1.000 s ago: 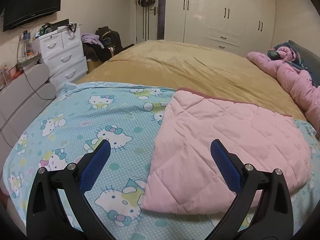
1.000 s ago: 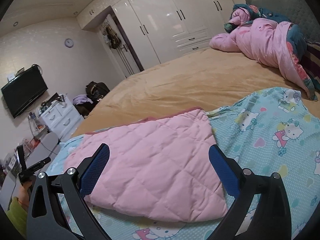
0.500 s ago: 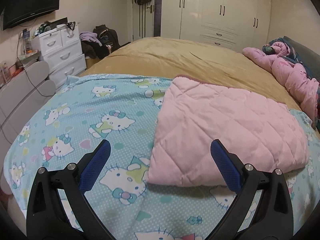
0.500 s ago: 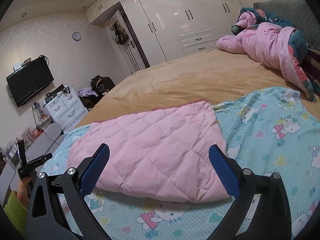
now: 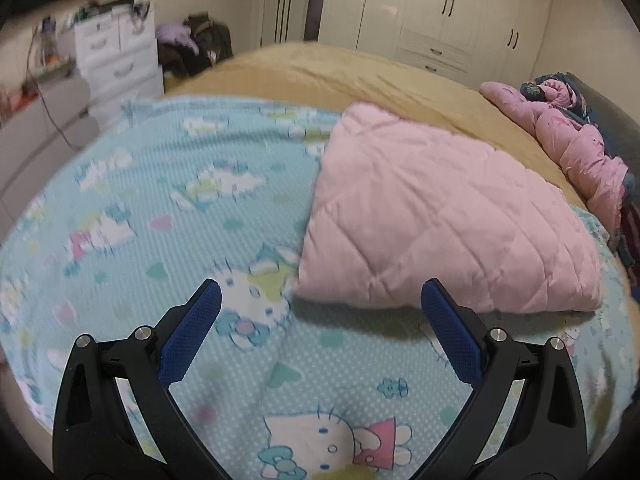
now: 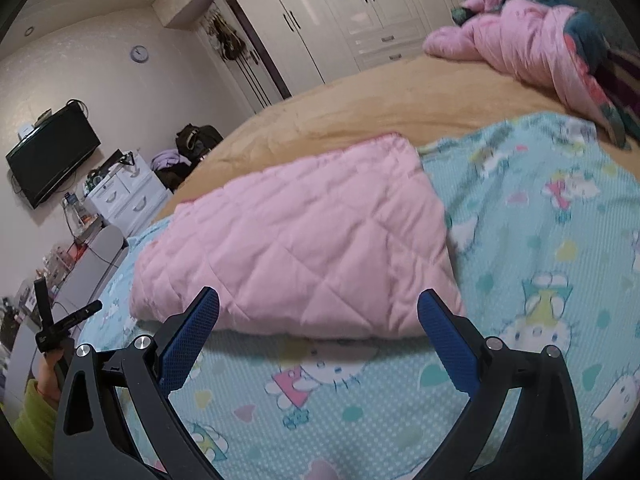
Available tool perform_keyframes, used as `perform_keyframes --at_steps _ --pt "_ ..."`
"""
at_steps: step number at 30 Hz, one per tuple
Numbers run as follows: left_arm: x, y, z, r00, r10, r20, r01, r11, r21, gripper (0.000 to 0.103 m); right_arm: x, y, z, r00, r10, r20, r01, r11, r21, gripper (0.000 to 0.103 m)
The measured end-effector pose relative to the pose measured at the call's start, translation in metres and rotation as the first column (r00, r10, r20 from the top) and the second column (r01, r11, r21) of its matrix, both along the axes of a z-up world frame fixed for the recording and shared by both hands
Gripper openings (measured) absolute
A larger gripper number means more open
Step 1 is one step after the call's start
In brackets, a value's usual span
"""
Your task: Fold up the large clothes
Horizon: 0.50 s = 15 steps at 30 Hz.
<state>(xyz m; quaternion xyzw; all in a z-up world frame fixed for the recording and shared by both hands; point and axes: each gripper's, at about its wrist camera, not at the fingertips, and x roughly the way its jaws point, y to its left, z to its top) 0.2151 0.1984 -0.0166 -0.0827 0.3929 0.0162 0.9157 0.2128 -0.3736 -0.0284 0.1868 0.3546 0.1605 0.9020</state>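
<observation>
A folded pink quilted garment (image 5: 444, 216) lies on a light blue cartoon-cat blanket (image 5: 168, 208) spread over the bed. It also shows in the right wrist view (image 6: 304, 248), on the same blanket (image 6: 540, 248). My left gripper (image 5: 320, 316) is open and empty, held above the blanket just short of the garment's near left corner. My right gripper (image 6: 318, 320) is open and empty, above the blanket at the garment's near edge. The left gripper also shows small at the far left of the right wrist view (image 6: 60, 320).
A tan bedspread (image 5: 360, 76) covers the far bed. A crumpled pink duvet (image 5: 576, 148) lies at the headboard on the right. White drawers (image 5: 116, 60), a bag pile (image 5: 200, 44) and wardrobes (image 5: 440, 8) stand beyond the bed. A wall TV (image 6: 52, 160) hangs at left.
Both grippers have drawn back toward the near edge of the bed, so more blanket shows in front of the garment. Both stay open. The garment has not moved.
</observation>
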Motion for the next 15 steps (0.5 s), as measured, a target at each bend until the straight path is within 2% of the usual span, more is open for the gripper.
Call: perform_keyframes --at_steps 4,8,12,14,15 --pt "0.008 0.006 -0.024 0.997 -0.027 -0.072 0.017 0.99 -0.139 0.094 0.005 -0.006 -0.019 0.998 0.006 -0.055 -0.005 1.0 0.03 0.099" --pt "0.022 0.003 -0.046 0.989 -0.077 -0.122 0.04 0.958 -0.283 0.094 0.016 -0.017 -0.044 0.989 0.003 -0.148 0.015 0.993 0.118 0.099" --pt "0.041 -0.002 -0.061 0.982 -0.113 -0.15 0.055 0.936 -0.347 0.094 0.028 -0.026 -0.061 0.978 0.002 -0.207 0.029 0.988 0.149 0.099" --pt "0.053 0.003 -0.072 0.976 -0.125 -0.18 0.041 0.912 -0.409 0.094 0.035 -0.031 -0.068 0.973 0.004 -0.233 0.039 0.983 0.178 0.099" --pt "0.058 0.005 -0.075 0.974 -0.123 -0.192 0.032 0.908 -0.419 0.094 0.039 -0.036 -0.072 0.97 0.0 -0.242 0.05 0.978 0.2 0.099"
